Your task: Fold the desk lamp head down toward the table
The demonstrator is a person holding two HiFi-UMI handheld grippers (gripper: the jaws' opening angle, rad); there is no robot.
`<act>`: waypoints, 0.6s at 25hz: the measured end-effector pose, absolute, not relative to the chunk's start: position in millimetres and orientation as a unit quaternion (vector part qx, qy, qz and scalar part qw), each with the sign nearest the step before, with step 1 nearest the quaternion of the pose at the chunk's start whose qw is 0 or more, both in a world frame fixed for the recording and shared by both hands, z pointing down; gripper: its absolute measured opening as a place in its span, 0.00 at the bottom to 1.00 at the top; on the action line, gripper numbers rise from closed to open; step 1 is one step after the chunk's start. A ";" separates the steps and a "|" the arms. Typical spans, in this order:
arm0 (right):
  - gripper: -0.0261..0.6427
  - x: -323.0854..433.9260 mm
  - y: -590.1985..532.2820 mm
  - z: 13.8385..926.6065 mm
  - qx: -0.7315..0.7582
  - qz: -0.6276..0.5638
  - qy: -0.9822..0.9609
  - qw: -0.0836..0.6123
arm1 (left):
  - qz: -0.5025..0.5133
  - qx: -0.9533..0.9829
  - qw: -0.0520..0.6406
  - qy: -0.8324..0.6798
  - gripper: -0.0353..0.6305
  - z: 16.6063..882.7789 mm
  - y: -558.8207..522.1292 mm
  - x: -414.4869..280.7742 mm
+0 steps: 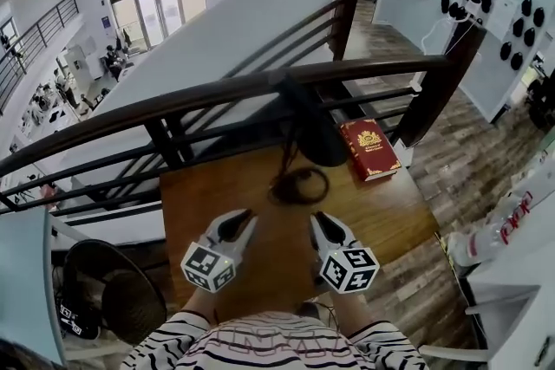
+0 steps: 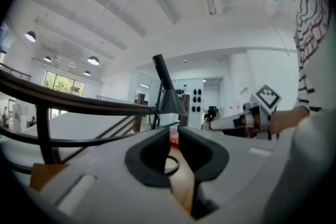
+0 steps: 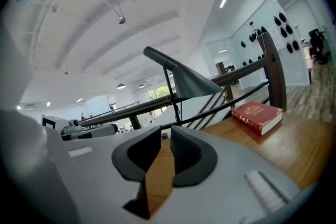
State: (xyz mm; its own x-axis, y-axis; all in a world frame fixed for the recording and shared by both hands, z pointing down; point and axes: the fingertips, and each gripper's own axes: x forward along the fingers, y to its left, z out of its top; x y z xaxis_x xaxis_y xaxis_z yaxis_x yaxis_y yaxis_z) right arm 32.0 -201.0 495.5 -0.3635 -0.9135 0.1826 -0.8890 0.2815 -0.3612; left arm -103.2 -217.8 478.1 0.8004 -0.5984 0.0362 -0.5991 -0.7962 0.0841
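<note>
- As neither gripper touches the desk lamp (image 1: 316, 134) yet, the task is, in my judgement, only at its beginning, and nothing of the fold is done.
- The lamp head (image 3: 193, 84) sits high on its thin stem (image 3: 176, 107), above the level of the fingers. Its shade opens downward at a slant and is not lowered toward the surface (image 1: 217, 204).
- The left gripper (image 1: 245, 215) has its fingers almost together, with only a narrow slit between them. Nothing is in that slit; bare wood shows through it.
- The right gripper (image 1: 317, 217) is the same: its fingers are close together, a thin gap remains, and they pinch nothing.
- The lamp stands ahead of both pairs of fingers, beyond their tips and between the lines along which they point. Its round base (image 1: 277, 185) is near the tips but apart from them.
- A red book (image 1: 370, 149) lies ahead and to the right of the right fingers, just beside the base.
- What is left, I think, is everything: to reach the lamp, perhaps to steady the base, and to tilt the head down.
- The joint where the head meets the stem is hard to make out in all views.
- In the head view the dark head merges with the dark railing (image 1: 199, 95) behind it and covers a part of the base.
- The hands are hidden behind the marker cubes, and the near edge of the surface is covered by the striped sleeves.
</note>
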 end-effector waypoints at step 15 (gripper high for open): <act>0.04 -30.5 -151.1 505.2 -0.578 -0.209 0.788 0.030 | 0.023 0.952 0.063 -0.297 0.06 494.5 -169.0 -158.1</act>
